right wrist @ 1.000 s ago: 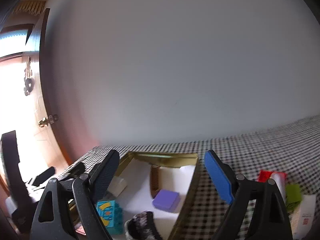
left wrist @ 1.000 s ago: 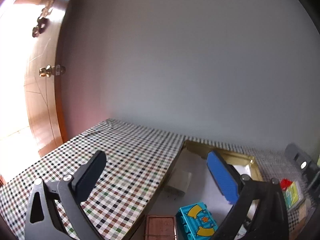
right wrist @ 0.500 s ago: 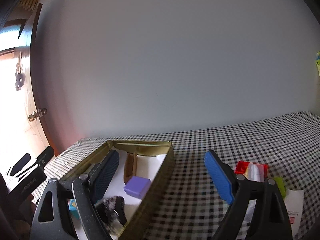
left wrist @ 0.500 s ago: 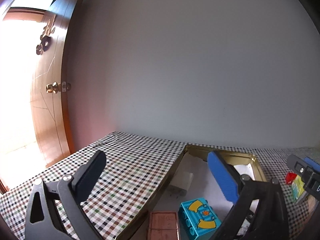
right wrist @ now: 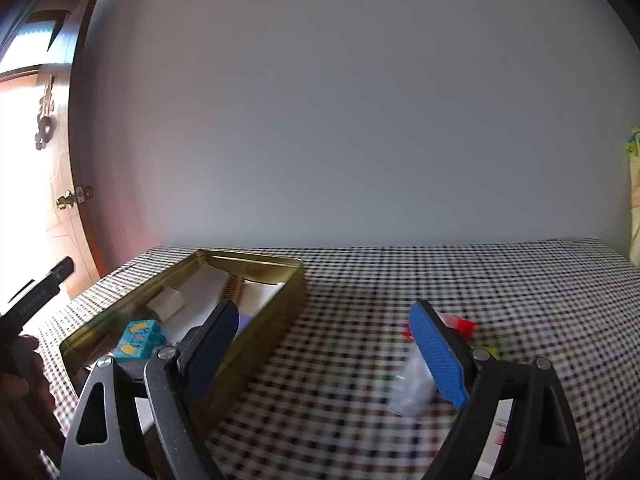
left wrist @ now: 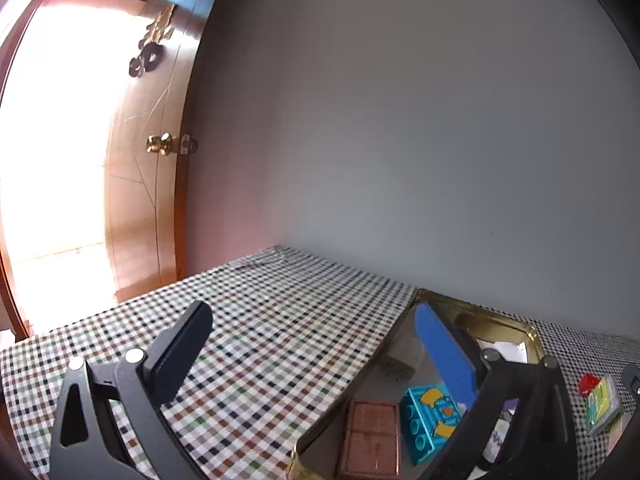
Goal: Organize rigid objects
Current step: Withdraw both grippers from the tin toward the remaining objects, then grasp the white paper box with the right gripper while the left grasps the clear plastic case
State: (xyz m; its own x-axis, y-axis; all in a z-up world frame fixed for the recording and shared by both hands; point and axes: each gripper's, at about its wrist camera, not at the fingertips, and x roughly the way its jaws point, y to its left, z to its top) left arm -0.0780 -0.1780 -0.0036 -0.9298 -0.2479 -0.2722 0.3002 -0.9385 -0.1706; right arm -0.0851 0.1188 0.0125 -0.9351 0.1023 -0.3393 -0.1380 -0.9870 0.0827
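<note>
Our right gripper (right wrist: 320, 344) is spread wide w/ nothing between the jaws, and it hangs over the checked tablecloth (right wrist: 500, 280), just right of the gold tin tray (right wrist: 288, 300). Our left gripper (left wrist: 316, 340) is also spread and empty; it is over the cloth at the left edge of the same tray. Inside the tray we see a teal toy brick (left wrist: 428, 420), a brown flat block (left wrist: 372, 436), a white block (right wrist: 166, 304) and a comb (right wrist: 234, 288). The things not yet sorted lie right of the tray: a red piece (right wrist: 460, 326), blurred, and a pale packet (right wrist: 414, 388). We judge they are light, stiff, maybe slippery, so take the red piece across its short sides, approx. at the middle.
</note>
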